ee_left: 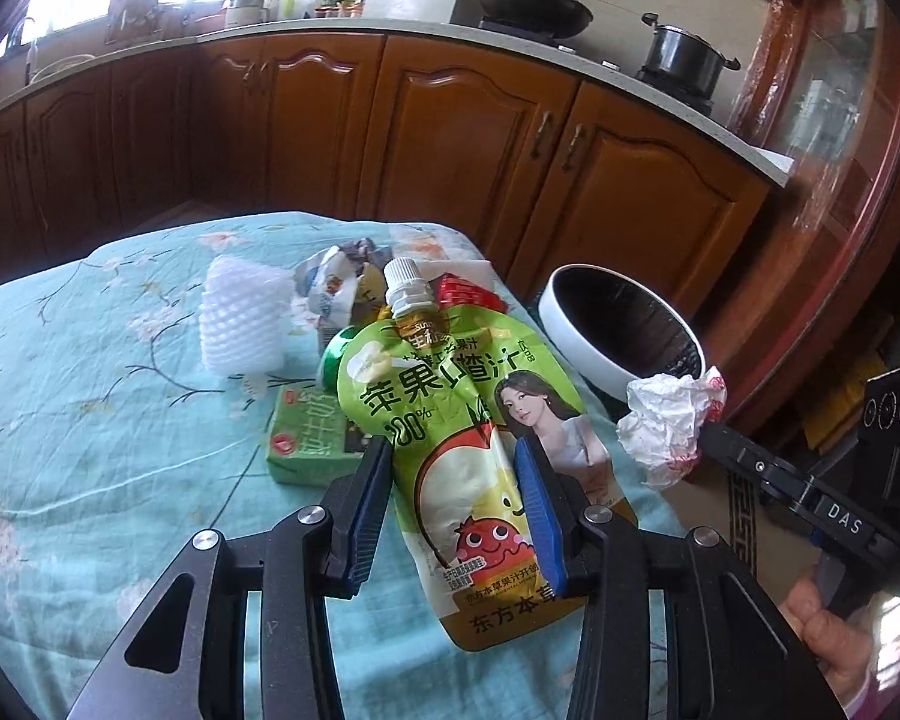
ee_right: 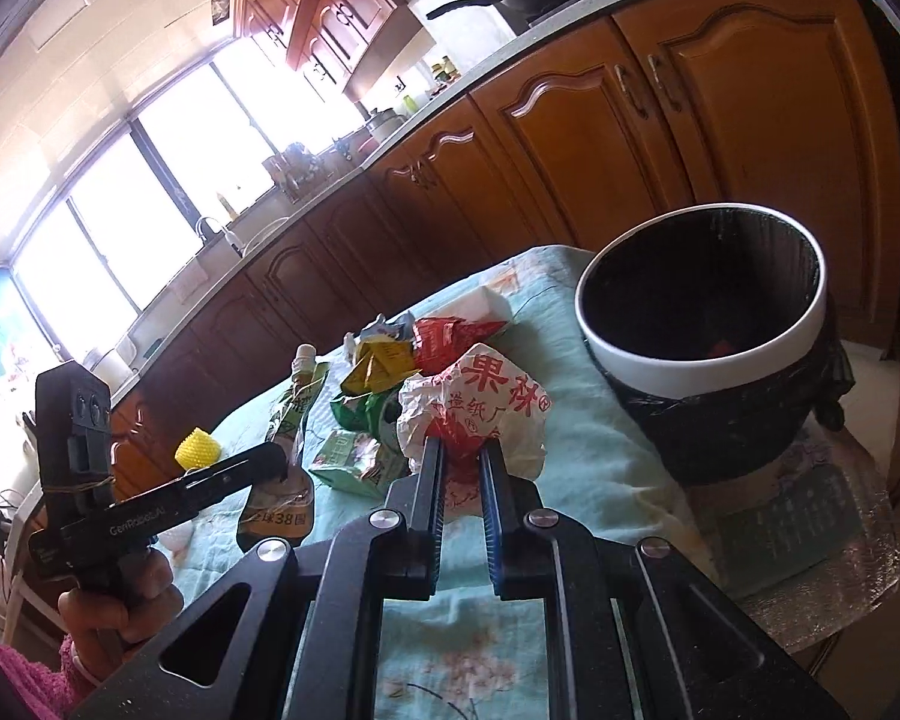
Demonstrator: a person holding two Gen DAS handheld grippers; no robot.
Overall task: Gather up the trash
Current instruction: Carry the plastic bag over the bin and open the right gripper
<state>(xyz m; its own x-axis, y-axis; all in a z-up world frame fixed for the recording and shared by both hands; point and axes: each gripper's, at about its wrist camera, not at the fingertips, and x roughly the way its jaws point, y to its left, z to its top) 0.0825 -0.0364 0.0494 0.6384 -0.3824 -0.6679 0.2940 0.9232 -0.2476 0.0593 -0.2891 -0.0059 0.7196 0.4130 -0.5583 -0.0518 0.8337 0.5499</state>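
The left hand-held gripper (ee_left: 456, 468) is pinching a glossy green juice pouch (ee_left: 450, 396) at mid-frame, above the counter's floral cloth (ee_left: 90, 420). The right hand-held gripper (ee_right: 462, 456) is pressing together on a crumpled white-and-red paper wrapper (ee_right: 480, 408). At right, past the cloth's edge, a round white-rimmed bin (ee_right: 690, 354) is standing open. Wrappers (ee_right: 384, 366) and a squashed green carton (ee_left: 306, 438) are crowding the cloth's centre.

Worktop under a pale blue floral cloth

On my worktop (ee_left: 90, 420) lie a white foam net (ee_left: 243, 324), a green carton (ee_left: 306, 438), crumpled wrappers (ee_right: 390, 360) and a white block (ee_right: 480, 306) near the far edge.
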